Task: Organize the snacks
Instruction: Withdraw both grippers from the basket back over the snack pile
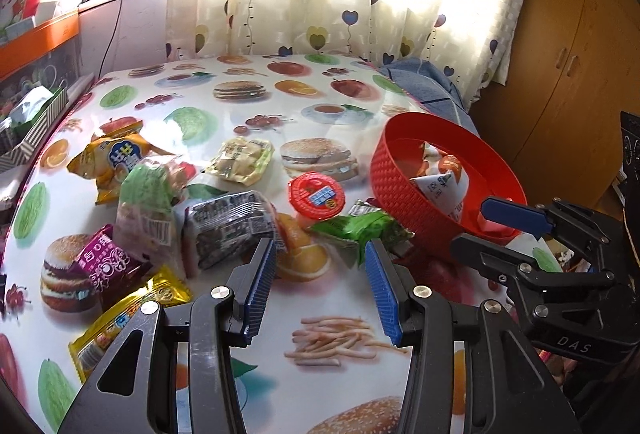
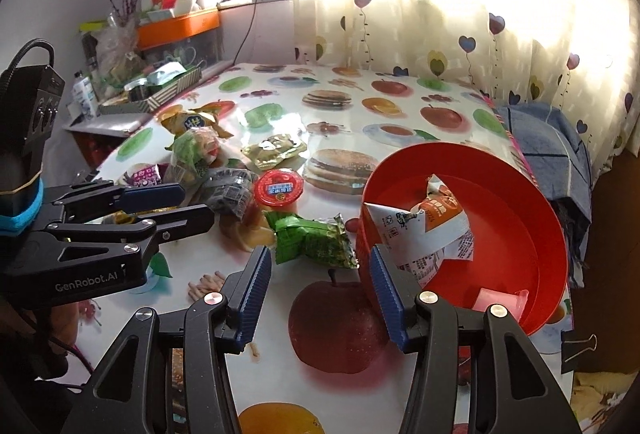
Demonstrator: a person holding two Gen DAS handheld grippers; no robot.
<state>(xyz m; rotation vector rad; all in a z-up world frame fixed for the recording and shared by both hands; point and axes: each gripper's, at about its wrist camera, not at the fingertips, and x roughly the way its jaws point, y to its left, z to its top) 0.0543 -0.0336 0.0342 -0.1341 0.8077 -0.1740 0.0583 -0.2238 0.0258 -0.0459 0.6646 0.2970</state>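
Snack pile lies on the left and middle of the printed tablecloth (image 1: 332, 106). From the left: yellow packet (image 1: 106, 162), pale green-and-pink packet (image 1: 148, 210), purple packet (image 1: 106, 264), gold packet (image 1: 132, 310), dark grey packet (image 1: 228, 226), pale yellow-green packet (image 1: 240, 162), red-lidded jelly cup (image 1: 317, 194), green packet (image 1: 362, 228).

Left gripper (image 1: 320, 258): jaws parted about halfway, nothing between the pads. It hangs over bare tablecloth. Dark grey packet sits just ahead of its left finger tip; green packet just ahead of its right finger tip. No contact visible with either.

Red basket (image 1: 404, 194) stands at the right of the table, beyond the green packet. Inside it: a white-and-orange pouch (image 2: 424, 230) leaning against the near wall, and a pink packet (image 2: 500, 300) flat on the floor.

Right gripper (image 2: 318, 258): jaws parted about halfway, empty. Its right finger stands just in front of the basket's near wall; touching or not, cannot tell. Green packet lies just ahead between the finger tips, untouched.
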